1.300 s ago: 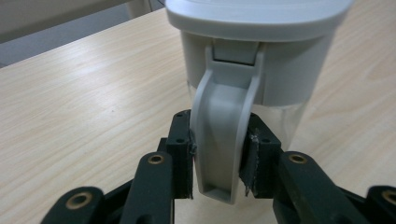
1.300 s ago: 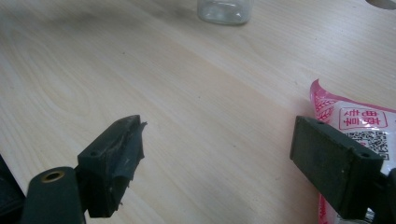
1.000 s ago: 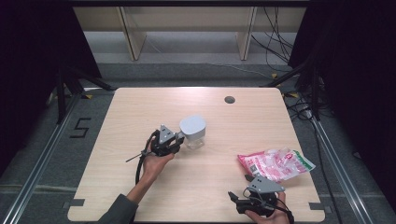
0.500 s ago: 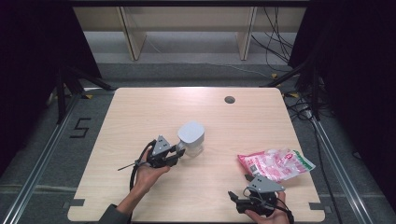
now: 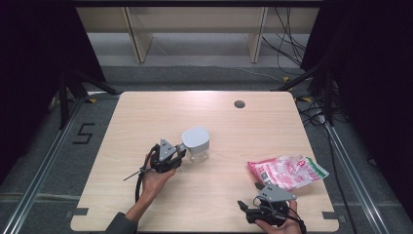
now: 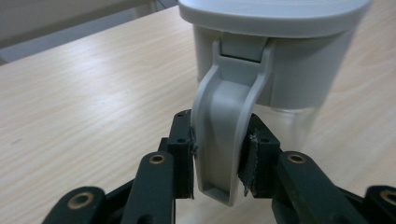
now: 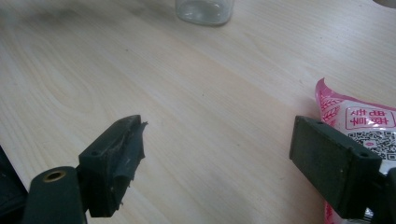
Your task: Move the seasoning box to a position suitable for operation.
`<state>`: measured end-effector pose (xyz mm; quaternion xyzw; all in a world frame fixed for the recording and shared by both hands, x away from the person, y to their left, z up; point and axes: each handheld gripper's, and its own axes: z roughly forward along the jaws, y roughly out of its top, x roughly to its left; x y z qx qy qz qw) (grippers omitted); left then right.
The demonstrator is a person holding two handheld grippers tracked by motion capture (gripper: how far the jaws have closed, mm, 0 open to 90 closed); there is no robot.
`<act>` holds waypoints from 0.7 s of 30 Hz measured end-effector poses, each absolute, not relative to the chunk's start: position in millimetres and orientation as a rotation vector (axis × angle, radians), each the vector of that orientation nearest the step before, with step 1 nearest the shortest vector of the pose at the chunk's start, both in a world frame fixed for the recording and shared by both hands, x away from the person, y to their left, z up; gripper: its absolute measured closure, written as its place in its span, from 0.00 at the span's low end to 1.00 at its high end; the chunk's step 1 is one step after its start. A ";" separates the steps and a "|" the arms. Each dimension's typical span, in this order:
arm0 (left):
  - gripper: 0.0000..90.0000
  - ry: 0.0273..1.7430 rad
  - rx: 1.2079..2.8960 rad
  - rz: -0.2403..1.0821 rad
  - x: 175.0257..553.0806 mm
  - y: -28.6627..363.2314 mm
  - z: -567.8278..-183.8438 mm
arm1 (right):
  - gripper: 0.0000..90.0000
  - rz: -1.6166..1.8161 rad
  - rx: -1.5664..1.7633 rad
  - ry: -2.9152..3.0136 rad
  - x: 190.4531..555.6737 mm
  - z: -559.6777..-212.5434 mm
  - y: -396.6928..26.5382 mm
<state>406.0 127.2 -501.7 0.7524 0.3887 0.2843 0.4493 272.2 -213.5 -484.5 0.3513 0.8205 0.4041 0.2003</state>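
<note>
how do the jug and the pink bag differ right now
The jug stands upright near the table's middle; the pink bag lies flat near the right edge. The jug is rigid, grey-lidded with a clear body; the bag is soft, crinkled and printed. The left tool clamps the jug's handle; the right tool is open, the bag ungripped. Both rest on the table.

A grey-lidded clear pitcher (image 5: 196, 144), a pink-and-white printed bag (image 5: 287, 171), a pale wood-grain table (image 5: 146, 117).

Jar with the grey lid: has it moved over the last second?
Yes. In the high view the jar has shifted toward the table's near edge, farther from the round hole, gripped at its latch by the left gripper.
</note>
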 end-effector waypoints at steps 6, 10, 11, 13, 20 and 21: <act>0.78 0.988 1.834 0.681 412.8 131.3 -503.0 | 0.21 1.130 0.976 2.292 272.4 -484.6 -213.6; 0.78 0.965 1.827 0.649 412.1 131.4 -503.7 | 0.21 1.132 0.964 2.292 272.7 -484.6 -213.2; 0.78 0.958 1.834 0.650 411.0 129.8 -503.7 | 0.21 1.129 0.968 2.294 272.5 -484.9 -213.2; 0.78 0.935 1.839 0.639 407.8 124.7 -503.9 | 0.21 1.139 0.997 2.308 272.4 -484.6 -212.8; 0.78 0.837 1.878 0.572 395.4 107.8 -503.0 | 0.21 1.137 1.007 2.298 271.7 -483.8 -213.4; 0.78 0.824 1.885 0.564 393.9 106.3 -502.9 | 0.21 1.138 0.984 2.283 272.4 -483.7 -213.9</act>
